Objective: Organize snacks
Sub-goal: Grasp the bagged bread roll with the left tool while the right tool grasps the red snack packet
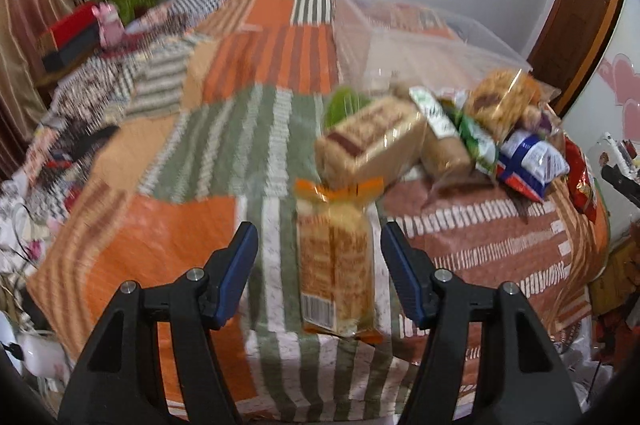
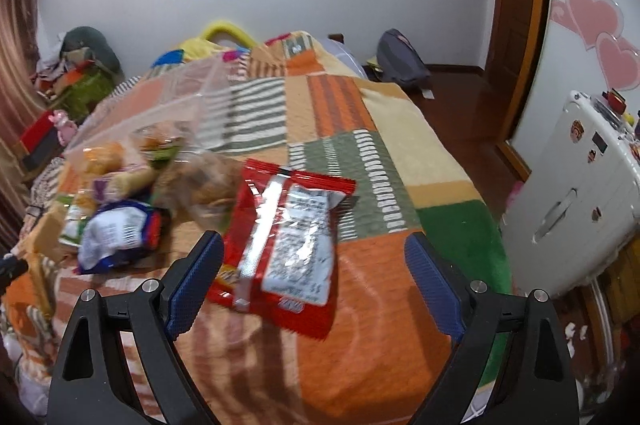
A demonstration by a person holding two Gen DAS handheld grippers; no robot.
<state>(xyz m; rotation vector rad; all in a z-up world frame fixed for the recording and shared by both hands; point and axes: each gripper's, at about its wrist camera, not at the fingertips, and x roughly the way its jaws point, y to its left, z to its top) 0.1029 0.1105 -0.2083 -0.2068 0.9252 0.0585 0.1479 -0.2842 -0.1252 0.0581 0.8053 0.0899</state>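
- The left gripper point(image 1: 319, 245) points down at a patchwork bedspread point(image 1: 168, 249) with its blue pads apart, and neither pad touches anything.
- A long orange-and-gold biscuit pack point(image 1: 336, 265) lies between those pads lengthwise, its barcode end toward the camera, with bedspread showing on both sides of it.
- At 12 o'clock from that pack a tan wafer pack point(image 1: 368, 141) lies tilted, touching its far end.
- At 2 o'clock the other snacks lie heaped: a green-and-white packet point(image 1: 476, 137), a clear bag of golden biscuits point(image 1: 504, 97) and a blue-and-white packet point(image 1: 532, 157).
- Behind the heap, at 1 o'clock, stands a clear plastic bin point(image 1: 420, 37); blur hides its contents.
- The right gripper point(image 2: 314, 257) has its pads spread wide and holds nothing.
- A red packet point(image 2: 288, 245) with a silver back panel lies flat on the bedspread between the right pads, nearer the left one; whether that pad touches it I cannot tell.
- At 10 o'clock from the red packet the heap appears again, the blue-and-white packet nearest, just beside it.
- At 3 o'clock in the right view a white suitcase point(image 2: 580, 209) stands off the bed.
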